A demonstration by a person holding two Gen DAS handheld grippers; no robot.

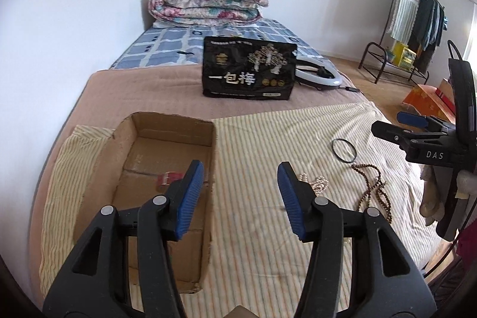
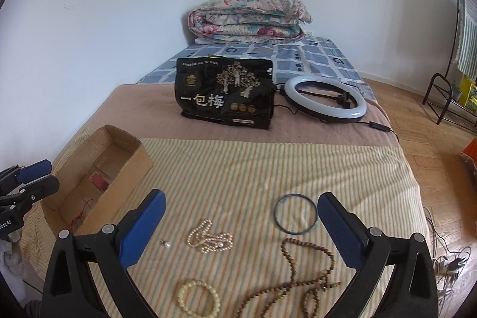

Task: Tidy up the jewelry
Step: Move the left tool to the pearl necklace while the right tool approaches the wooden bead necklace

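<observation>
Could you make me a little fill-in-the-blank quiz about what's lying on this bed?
1. The red item lies inside the ___ box.
2. The pearl necklace rests on the ___ cloth.
3. The white ring light lies to the right of the ___ bag.
4. Both grippers, left and right, are ___.

Missing words: cardboard; striped; black; open

A home bedroom, it seems: a bed point(image 2: 298, 169) with a folded quilt point(image 2: 250, 18), and a clothes rack point(image 1: 417, 20) by the wall.

One cardboard box point(image 2: 125, 166), perhaps five loose jewelry pieces point(image 2: 210, 239), one ring light point(image 2: 325, 98).
</observation>
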